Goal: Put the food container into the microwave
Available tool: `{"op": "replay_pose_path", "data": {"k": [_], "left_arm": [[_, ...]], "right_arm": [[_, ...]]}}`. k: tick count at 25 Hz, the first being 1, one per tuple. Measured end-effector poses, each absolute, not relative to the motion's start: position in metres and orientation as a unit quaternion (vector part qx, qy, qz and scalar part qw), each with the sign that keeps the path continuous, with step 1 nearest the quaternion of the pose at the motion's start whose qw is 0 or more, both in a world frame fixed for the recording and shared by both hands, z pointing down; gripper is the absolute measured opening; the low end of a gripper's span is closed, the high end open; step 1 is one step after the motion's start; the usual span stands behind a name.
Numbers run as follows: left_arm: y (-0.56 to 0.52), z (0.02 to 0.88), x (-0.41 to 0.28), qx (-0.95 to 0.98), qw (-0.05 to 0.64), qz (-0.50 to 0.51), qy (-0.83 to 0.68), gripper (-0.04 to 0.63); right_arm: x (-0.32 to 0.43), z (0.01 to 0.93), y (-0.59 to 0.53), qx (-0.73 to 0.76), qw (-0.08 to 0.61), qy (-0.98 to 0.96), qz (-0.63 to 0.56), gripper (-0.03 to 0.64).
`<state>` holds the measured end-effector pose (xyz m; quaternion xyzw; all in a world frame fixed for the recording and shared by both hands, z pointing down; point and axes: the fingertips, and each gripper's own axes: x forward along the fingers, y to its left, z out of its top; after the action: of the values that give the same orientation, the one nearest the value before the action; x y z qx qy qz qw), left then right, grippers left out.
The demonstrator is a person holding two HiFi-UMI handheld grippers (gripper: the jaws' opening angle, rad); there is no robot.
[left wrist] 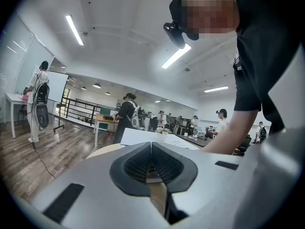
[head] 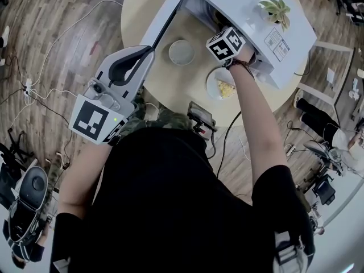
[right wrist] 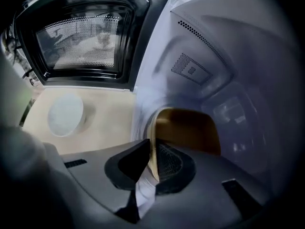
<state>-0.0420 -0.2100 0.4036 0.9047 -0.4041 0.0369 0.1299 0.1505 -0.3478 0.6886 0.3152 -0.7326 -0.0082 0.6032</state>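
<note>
The white microwave (head: 244, 7) stands on the round table with its door (head: 164, 23) swung open to the left. My right gripper (right wrist: 151, 149) reaches into the cavity and is shut on the rim of a tan food container (right wrist: 190, 128), which sits low inside the cavity. From the head view only the right gripper's marker cube (head: 226, 44) shows at the microwave's mouth; the jaws and container are hidden. My left gripper (head: 149, 50) hangs back near the table's front left, jaws shut with nothing between them (left wrist: 151, 144).
A round white lid or dish (head: 181, 52) lies on the table (head: 142, 4) in front of the open door (right wrist: 81, 37). A plate with yellow food (head: 222, 87) sits by the right arm. A small plant (head: 276, 9) stands on the microwave. Cables trail on the floor.
</note>
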Motion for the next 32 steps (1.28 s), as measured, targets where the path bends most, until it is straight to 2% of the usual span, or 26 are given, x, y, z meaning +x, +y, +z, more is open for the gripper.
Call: {"op": "replay_pose_path", "data": {"k": [10, 21, 32], "left_arm": [[-0.206, 0.406, -0.043, 0.901, 0.133, 0.04, -0.41, 0.023], [-0.202, 0.402, -0.037, 0.907, 0.129, 0.038, -0.399, 0.023], [-0.198, 0.388, -0.02, 0.925, 0.123, 0.022, -0.359, 0.023]], "right_arm": [[0.159, 0.688, -0.36, 0.334, 0.602, -0.725, -0.031, 0.047], [0.16, 0.678, -0.334, 0.358, 0.579, -0.731, -0.04, 0.216], [0.137, 0.64, -0.247, 0.368, 0.527, -0.766, 0.006, 0.224]]}}
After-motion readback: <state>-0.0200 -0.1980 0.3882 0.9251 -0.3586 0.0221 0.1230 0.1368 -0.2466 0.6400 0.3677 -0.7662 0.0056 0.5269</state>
